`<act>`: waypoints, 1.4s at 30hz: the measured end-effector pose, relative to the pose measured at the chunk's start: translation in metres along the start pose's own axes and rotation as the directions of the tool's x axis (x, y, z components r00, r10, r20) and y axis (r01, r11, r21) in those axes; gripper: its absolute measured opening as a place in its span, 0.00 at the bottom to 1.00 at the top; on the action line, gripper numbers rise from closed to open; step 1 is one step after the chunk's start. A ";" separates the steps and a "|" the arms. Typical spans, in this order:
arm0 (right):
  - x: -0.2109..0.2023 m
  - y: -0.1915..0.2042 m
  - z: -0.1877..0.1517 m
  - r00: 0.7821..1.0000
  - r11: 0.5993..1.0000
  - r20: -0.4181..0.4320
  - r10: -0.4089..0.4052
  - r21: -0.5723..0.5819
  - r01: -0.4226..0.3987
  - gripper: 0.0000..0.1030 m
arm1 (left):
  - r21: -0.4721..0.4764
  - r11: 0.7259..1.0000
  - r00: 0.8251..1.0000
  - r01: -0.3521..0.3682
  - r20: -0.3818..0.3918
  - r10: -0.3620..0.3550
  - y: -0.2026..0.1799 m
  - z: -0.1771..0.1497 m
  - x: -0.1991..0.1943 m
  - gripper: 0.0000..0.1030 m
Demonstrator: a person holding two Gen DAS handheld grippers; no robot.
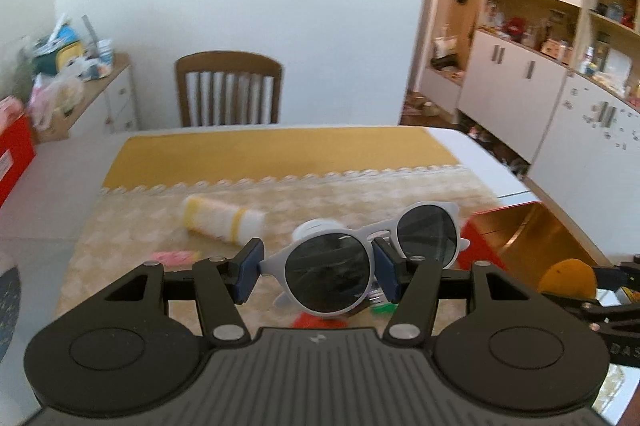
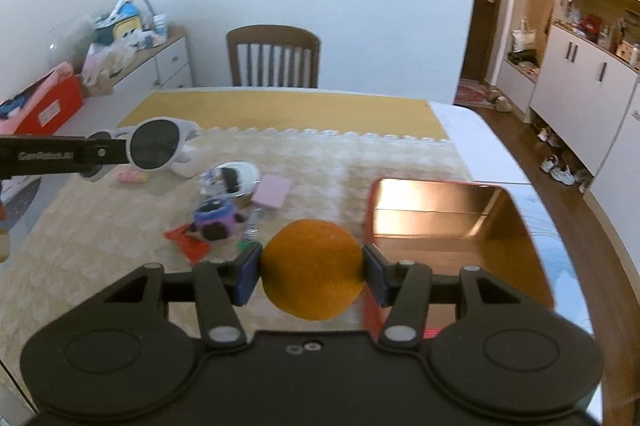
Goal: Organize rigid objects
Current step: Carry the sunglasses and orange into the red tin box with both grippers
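My left gripper [image 1: 318, 272] is shut on white round sunglasses [image 1: 332, 274], gripping one lens frame, held above the table. The sunglasses also show in the right wrist view [image 2: 154, 144] at the far left. My right gripper [image 2: 312, 272] is shut on an orange [image 2: 313, 270], held just left of the open red box with a gold inside [image 2: 452, 210]. The orange [image 1: 566, 276] and the box [image 1: 516, 230] also show at the right of the left wrist view.
On the cream tablecloth [image 2: 340, 162] lie a white-and-yellow tube [image 1: 224, 220], a pink item [image 2: 134, 177], a round tin [image 2: 230, 178], a pink pad [image 2: 272, 192], a purple toy [image 2: 214, 220] and a red card [image 2: 188, 244]. A wooden chair [image 2: 274, 56] stands behind the table.
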State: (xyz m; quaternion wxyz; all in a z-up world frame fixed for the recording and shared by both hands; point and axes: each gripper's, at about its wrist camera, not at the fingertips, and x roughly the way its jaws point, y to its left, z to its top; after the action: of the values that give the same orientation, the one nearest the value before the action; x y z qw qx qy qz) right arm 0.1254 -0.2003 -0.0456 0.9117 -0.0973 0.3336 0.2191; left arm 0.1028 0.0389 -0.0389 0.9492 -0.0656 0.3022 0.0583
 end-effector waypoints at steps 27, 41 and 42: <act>0.059 -0.147 -0.008 0.987 0.988 -0.144 0.070 -0.124 -0.088 0.51 | 0.130 0.983 0.971 0.126 -0.218 -0.096 -0.234 0.021 0.148 0.56; 0.095 -0.150 -0.016 0.969 0.967 -0.220 0.115 -0.197 -0.160 0.51 | 0.158 0.985 0.949 0.072 -0.315 -0.019 -0.264 0.009 0.217 0.56; 0.096 -0.149 -0.017 0.968 0.966 -0.222 0.114 -0.205 -0.160 0.51 | 0.145 0.987 0.946 0.066 -0.324 -0.015 -0.262 0.008 0.221 0.56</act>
State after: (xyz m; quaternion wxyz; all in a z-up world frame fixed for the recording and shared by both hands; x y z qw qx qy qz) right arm 0.2504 -0.3053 -0.1161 0.8379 -0.1970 0.4066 0.3062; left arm 0.3258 -0.2024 -0.1370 0.8903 -0.0070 0.4553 0.0038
